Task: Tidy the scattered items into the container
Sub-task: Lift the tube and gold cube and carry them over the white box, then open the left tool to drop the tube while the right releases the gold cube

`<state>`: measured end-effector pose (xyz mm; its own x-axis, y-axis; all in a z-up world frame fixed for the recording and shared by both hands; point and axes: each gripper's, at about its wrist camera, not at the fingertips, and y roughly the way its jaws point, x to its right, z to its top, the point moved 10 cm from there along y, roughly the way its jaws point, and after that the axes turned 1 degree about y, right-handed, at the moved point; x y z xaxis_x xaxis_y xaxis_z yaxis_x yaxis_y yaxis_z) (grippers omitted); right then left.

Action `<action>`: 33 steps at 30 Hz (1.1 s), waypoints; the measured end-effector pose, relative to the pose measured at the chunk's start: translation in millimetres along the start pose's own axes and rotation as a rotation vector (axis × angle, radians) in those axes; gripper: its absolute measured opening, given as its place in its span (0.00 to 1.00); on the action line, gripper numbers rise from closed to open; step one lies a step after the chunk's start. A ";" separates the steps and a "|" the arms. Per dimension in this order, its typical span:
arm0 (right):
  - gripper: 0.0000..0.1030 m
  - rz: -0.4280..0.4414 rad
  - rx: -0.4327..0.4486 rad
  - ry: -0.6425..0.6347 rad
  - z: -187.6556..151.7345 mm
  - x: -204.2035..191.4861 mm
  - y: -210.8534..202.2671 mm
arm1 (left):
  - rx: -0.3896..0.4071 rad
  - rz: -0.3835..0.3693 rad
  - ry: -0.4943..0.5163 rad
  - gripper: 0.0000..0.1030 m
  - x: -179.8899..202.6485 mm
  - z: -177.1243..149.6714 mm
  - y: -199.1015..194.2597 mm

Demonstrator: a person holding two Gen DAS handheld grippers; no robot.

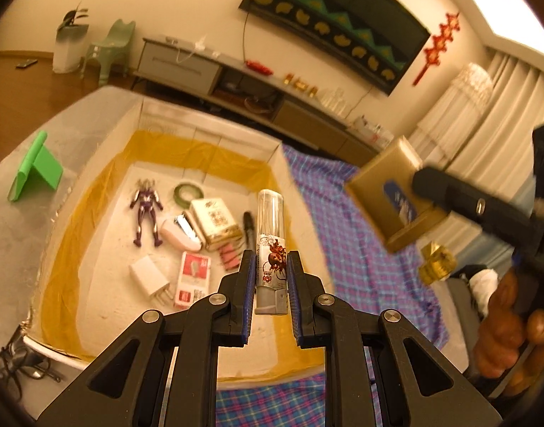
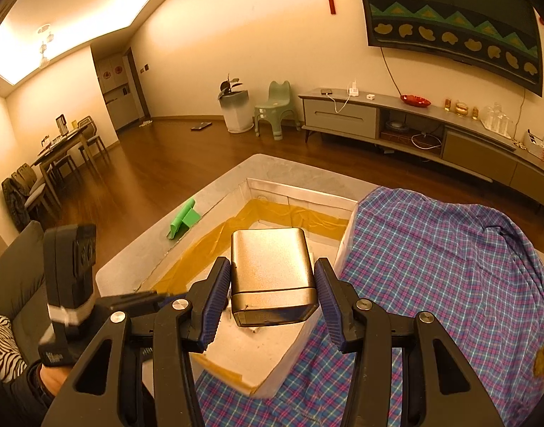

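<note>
- Left hand-held gripper (image 1: 270, 267) grasps a clear lighter (image 1: 271, 245) above the white box (image 1: 94, 277).
- Right hand-held gripper (image 2: 272, 299) clamps a gold case (image 2: 272, 270) over the box's near corner.
- Farther inside lies a purple figure (image 1: 147, 211).

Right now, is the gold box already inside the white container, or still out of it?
Still out. The right tongs hold the gold box in the air above the white container; it rests on nothing.
</note>
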<state>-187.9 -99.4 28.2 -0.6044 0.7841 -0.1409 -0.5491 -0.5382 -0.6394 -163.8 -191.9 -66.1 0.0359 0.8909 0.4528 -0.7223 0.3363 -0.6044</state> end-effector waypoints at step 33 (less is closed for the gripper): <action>0.49 -0.165 -0.242 -0.184 25.4 31.2 160.2 | -0.188 -0.006 -0.044 0.17 -0.8 -26.4 41.9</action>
<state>-309.4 -169.0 -59.5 -0.6249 0.7738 0.1035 -0.5086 -0.3029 -0.8059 -175.9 -170.4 -109.1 0.0063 0.8760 0.4822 -0.5805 0.3958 -0.7116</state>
